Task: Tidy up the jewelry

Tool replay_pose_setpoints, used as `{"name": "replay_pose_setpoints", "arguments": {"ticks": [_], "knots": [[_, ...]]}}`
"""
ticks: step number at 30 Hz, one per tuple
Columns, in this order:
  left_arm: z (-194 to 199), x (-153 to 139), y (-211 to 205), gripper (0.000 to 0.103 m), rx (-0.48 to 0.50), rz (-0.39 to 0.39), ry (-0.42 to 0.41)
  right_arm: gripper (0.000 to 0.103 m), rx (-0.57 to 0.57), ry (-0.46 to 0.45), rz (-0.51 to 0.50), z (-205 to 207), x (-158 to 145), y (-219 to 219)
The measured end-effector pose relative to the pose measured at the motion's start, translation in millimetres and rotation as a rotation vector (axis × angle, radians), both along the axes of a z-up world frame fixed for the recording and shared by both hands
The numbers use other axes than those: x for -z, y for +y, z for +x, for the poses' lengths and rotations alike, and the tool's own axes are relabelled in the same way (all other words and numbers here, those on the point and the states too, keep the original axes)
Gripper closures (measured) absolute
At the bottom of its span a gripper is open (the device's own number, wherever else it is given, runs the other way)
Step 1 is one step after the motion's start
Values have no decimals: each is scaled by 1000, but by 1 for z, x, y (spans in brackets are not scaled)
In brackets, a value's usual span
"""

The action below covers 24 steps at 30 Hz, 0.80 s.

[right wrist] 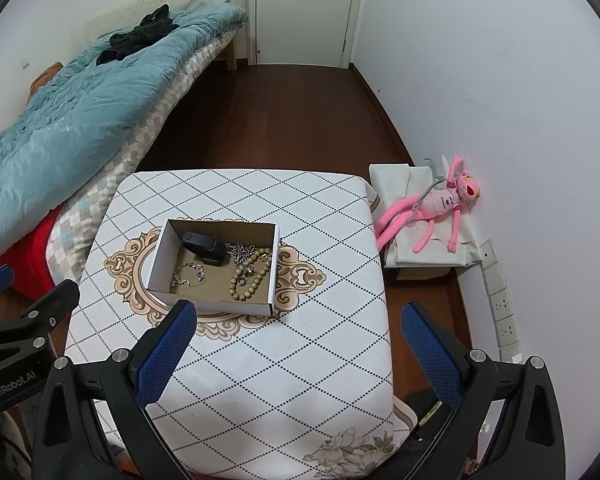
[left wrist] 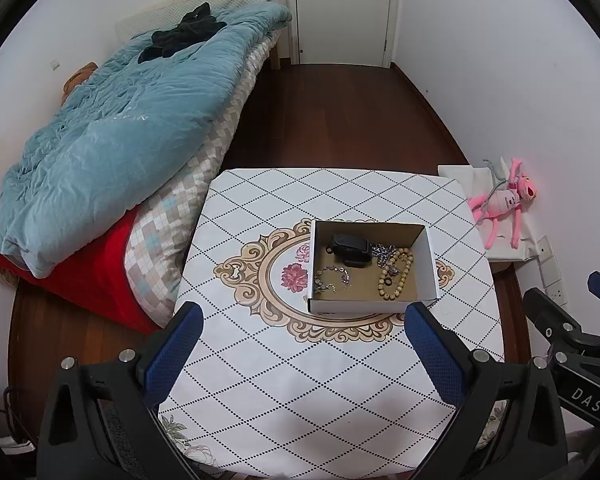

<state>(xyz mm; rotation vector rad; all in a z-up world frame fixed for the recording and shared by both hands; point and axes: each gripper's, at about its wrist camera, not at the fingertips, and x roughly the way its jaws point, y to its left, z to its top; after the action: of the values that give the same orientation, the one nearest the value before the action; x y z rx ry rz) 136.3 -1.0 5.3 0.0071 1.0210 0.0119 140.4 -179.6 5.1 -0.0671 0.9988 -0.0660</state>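
Left wrist view first: the left gripper (left wrist: pixel 302 310) hangs over the near half of the table (left wrist: pixel 260 380) with its blue pads spread wide and nothing between them. Just past the fingertips sits a small open cardboard box (left wrist: pixel 370 304) on the tan scroll pattern of the white diamond-print cloth. Inside it there's a black watch (left wrist: pixel 350 249) toward the back, a silver chain (left wrist: pixel 384 250) right beside it, a string of tan beads (left wrist: pixel 396 276) on the right side, and a thin silver bracelet (left wrist: pixel 332 278) on the left side of the box floor. Nothing jewelry-like is lying on the cloth outside the box. Part of the right gripper (left wrist: pixel 580 344) pokes in at the right edge, can't tell much from here. A bed with a blue quilt (left wrist: pixel 112 136) runs along the left wall, and a pink plush toy (left wrist: pixel 504 204) lies on white stuff by the right wall.

Right wrist view: the right gripper (right wrist: pixel 298 310) is also spread apart and empty, hovering over the near right part of the table (right wrist: pixel 260 380). The box (right wrist: pixel 212 306) sits to the left of its centre line, close to the left fingertip. Same contents: watch (right wrist: pixel 206 249), chain (right wrist: pixel 242 252), beads (right wrist: pixel 250 280), bracelet (right wrist: pixel 188 274). The other gripper's black frame shows at the far left edge, and the plush toy (right wrist: pixel 428 212) lies well to the right, off the table
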Motion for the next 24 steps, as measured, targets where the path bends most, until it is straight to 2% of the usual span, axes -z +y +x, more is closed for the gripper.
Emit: {"name": "replay_pose_setpoints", "arguments": {"ticks": [24], "knots": [[0, 5, 1, 0, -5, 3, 10, 0, 0, 13, -17, 3, 2, 1]]}}
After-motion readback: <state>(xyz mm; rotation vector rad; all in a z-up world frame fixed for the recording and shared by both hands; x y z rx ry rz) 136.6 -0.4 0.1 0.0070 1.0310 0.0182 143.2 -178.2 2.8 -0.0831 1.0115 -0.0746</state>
